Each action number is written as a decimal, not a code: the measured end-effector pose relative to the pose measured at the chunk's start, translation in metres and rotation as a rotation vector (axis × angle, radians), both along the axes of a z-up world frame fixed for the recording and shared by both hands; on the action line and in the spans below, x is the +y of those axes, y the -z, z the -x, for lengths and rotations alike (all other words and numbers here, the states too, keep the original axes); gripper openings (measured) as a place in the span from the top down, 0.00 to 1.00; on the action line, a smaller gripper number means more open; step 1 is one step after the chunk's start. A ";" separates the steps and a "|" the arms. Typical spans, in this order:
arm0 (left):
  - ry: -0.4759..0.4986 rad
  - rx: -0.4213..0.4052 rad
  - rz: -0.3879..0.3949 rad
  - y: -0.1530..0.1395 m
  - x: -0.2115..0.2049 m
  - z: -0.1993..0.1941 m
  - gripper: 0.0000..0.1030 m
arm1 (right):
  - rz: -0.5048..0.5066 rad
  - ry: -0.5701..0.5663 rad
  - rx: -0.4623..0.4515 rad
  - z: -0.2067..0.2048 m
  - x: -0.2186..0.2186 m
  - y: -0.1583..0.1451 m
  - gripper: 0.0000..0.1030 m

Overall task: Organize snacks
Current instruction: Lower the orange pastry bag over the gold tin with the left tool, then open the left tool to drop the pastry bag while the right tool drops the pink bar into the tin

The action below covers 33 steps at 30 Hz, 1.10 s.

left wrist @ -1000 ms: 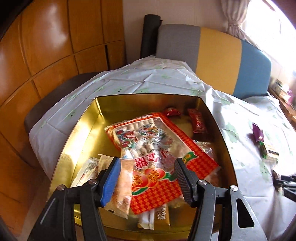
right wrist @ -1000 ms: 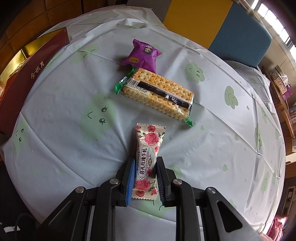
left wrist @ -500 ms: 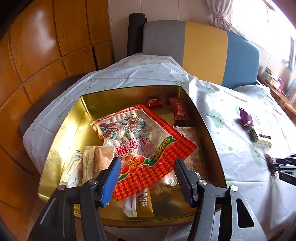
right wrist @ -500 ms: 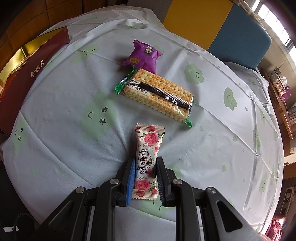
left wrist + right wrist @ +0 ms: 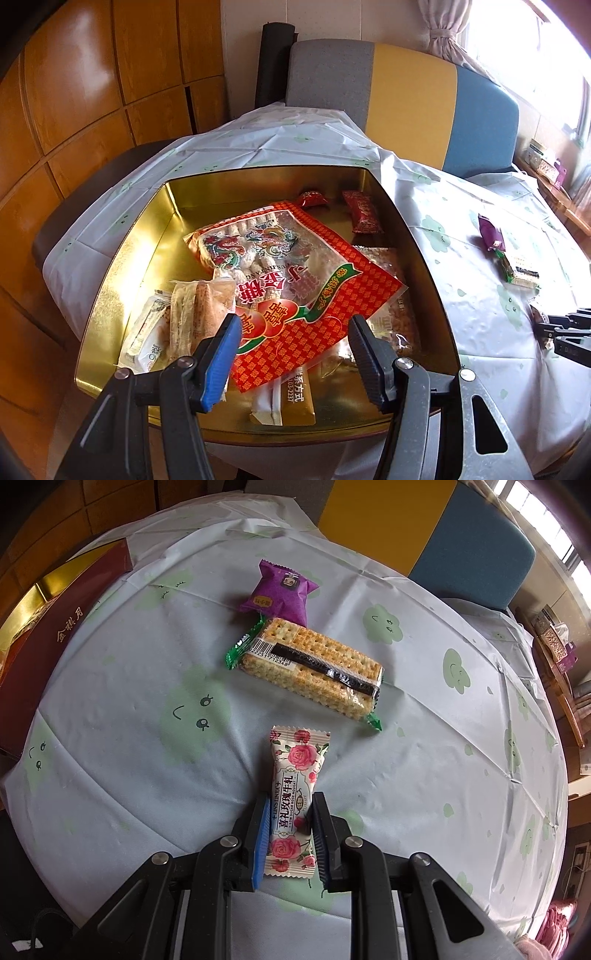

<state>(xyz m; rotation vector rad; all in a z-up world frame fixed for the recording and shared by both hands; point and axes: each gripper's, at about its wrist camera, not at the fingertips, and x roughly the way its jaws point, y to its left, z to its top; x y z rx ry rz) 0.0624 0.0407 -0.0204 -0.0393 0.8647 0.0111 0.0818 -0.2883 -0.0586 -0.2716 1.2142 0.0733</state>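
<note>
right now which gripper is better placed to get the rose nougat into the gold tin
Right. The right gripper is already shut on the rose nougat, which lies on the tablecloth. The left gripper hangs open and empty over the gold tin, far from it.

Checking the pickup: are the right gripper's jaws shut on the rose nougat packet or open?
Shut on it: the right gripper pads press both sides of the rose nougat packet.

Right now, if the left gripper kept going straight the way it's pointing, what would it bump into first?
Most likely the big red snack bag lying in the gold tin. The open left gripper hangs right over the bag's near end, though depth is hard to judge here.
</note>
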 end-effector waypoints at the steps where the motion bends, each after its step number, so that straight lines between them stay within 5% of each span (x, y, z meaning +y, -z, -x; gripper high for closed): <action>1: -0.003 -0.003 -0.001 0.000 0.001 0.000 0.41 | 0.000 0.004 -0.001 0.000 0.001 0.000 0.80; 10: -0.051 0.000 0.008 0.002 0.021 0.000 0.41 | -0.107 0.003 -0.057 -0.003 0.021 -0.032 0.81; 21: -0.159 -0.020 0.023 -0.002 0.056 -0.004 0.41 | -0.369 -0.236 -0.139 -0.002 0.134 -0.083 0.80; 33: -0.188 -0.013 0.034 0.001 0.069 -0.006 0.41 | -0.409 -0.454 -0.006 -0.001 0.241 -0.052 0.70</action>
